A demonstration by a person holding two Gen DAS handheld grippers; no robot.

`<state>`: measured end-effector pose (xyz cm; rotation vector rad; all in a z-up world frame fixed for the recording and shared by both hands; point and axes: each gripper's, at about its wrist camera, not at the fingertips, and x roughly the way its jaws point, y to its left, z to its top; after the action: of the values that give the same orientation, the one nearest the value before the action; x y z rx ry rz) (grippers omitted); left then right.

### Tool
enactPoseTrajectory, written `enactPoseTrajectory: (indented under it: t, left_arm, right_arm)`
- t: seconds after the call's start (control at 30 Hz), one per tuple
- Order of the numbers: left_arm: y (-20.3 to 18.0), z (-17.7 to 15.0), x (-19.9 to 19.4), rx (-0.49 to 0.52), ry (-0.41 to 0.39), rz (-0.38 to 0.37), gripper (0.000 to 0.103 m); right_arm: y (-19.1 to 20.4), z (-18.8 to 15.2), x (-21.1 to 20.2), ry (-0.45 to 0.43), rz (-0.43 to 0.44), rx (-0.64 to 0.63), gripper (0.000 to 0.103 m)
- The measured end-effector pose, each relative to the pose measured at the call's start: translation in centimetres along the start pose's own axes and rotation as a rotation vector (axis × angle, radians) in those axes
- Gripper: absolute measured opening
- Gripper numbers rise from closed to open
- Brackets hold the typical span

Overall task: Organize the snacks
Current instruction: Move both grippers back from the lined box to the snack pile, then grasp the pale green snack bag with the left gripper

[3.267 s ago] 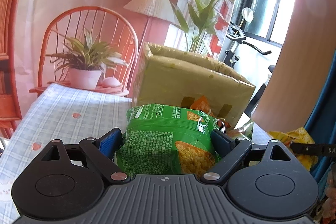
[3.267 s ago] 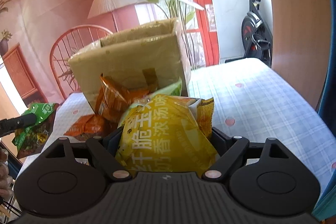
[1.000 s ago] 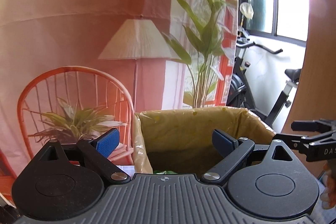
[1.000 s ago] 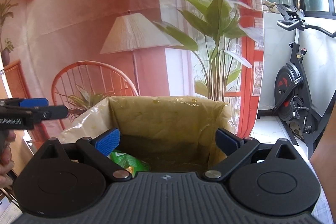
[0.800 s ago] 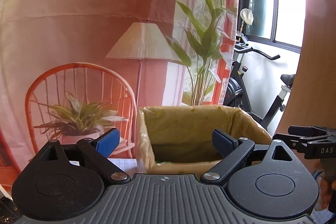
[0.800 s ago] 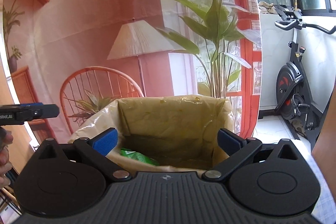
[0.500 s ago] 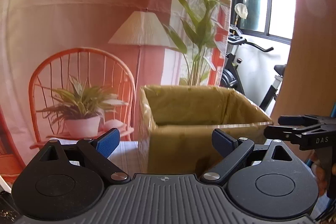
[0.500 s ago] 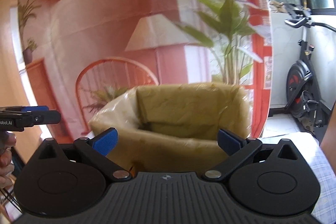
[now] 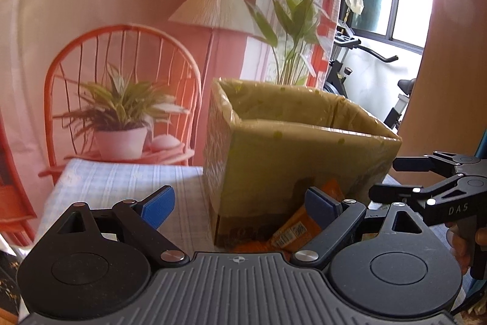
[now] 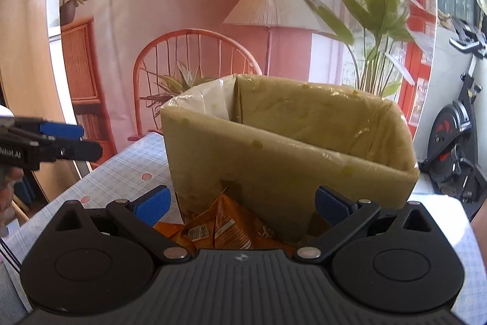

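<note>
Both grippers' jaws spread, empty; orange packets (image 10: 219,230) against the box (image 10: 289,166) base.

The right gripper (image 10: 242,203) hangs empty, jaws spread wide, before a plastic-lined brown cardboard box (image 10: 289,154) standing on the pale blue checked surface (image 10: 121,172). Crinkled orange snack packets (image 10: 219,229) lie against the box's near wall. The left gripper (image 10: 65,140) enters from the left edge.

A home living room: a pale checked tablecloth (image 9: 100,181) covers the table, with a black exercise bike (image 10: 456,148) by the window.
</note>
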<state>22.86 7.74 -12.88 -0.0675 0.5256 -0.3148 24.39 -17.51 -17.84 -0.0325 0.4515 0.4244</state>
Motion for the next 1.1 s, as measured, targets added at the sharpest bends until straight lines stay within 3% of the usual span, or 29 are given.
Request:
enactPoseTrajectory:
  t: [0.33,0.63,1.1]
  left_arm:
    - [-1.1,-2.7,0.4,-0.019,0.055,-0.056,0.093]
    - [-4.2,-4.3,2.2,-0.012,0.101,-0.123,0.090]
    - [-9.0,-6.5,6.6,-0.009,0.203,-0.229,0.082]
  right_arm:
    - [-3.1,-3.6,-1.8,0.020,-0.068,0.131,0.103]
    - [-4.3,-7.8,-2.7,0.087,-0.098,0.147,0.102]
    - [-7.9,-13.3,-4.7,0.100,-0.063,0.297,0.082]
